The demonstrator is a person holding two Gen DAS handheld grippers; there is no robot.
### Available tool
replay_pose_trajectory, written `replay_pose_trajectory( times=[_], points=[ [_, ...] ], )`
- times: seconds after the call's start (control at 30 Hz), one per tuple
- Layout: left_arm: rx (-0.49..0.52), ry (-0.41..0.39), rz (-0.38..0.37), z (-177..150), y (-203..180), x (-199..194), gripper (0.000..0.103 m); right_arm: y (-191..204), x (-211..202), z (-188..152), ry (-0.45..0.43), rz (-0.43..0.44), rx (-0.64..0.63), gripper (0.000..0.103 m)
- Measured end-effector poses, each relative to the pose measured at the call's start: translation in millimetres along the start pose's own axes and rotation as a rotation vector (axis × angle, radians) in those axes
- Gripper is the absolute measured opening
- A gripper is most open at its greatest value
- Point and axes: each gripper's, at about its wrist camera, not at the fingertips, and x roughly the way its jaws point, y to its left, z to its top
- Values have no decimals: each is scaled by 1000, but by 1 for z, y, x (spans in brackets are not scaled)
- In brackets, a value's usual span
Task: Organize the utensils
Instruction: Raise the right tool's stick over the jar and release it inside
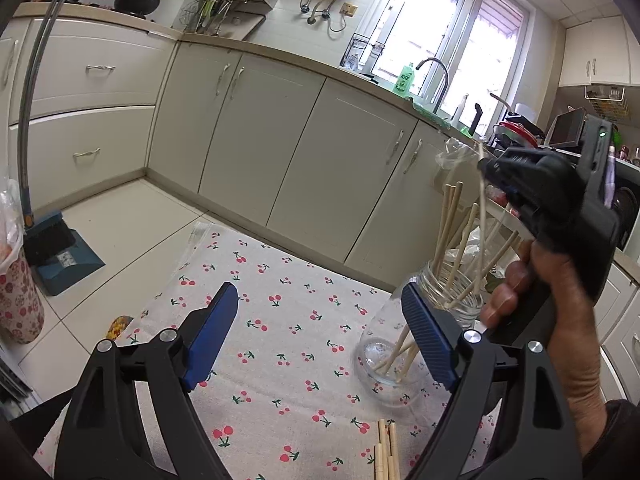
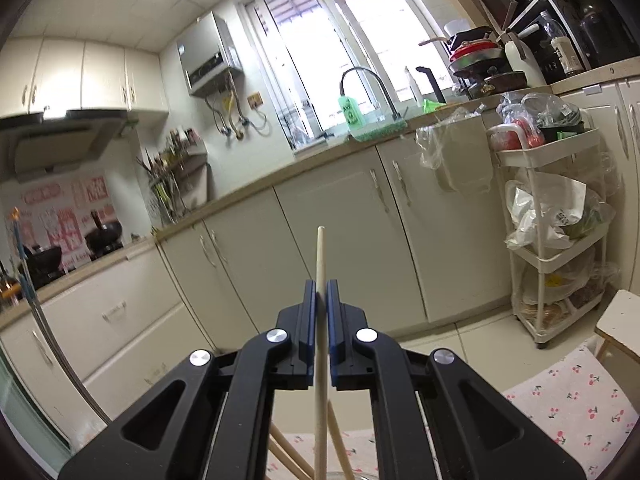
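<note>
My left gripper (image 1: 320, 334) stands open over the cherry-print tablecloth (image 1: 280, 360), and nothing is between its blue pads. Its right pad (image 1: 430, 340) overlaps a clear glass jar (image 1: 394, 360) that holds several wooden chopsticks (image 1: 452, 232). A few loose chopsticks (image 1: 386, 454) lie on the cloth at the bottom edge. A hand (image 1: 560, 320) holds my right gripper (image 1: 488, 170) above the jar, shut on one chopstick (image 1: 483, 220) that hangs down toward the jar's mouth. In the right wrist view that chopstick (image 2: 321, 264) stands upright between the pads of the right gripper (image 2: 320, 296).
Cream kitchen cabinets (image 1: 260, 140) run behind the table, under a sink tap (image 1: 436, 80). A broom and blue dustpan (image 1: 60, 252) stand on the floor at the left. At the right, a white trolley (image 2: 556, 240) holds bags beside a small table corner (image 2: 620, 328).
</note>
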Motion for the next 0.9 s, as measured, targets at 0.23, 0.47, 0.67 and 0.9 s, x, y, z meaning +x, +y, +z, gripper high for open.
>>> replay_pose_trajectory(
  times=[0.23,0.47,0.67,0.9],
  points=[
    [-4,8,0,0,1,3,80,2,7,-12,37,-9,-30,6],
    [0,14,0,0,0,4,80,5,-17,-22,23,11,-71,6],
    [9,22,10,-3,-2,7,81,10,-43,-29,34,31,-150,6],
    [23,23,24,-5,-4,10,81,2,-42,-23,70,29,-146,11]
  ],
)
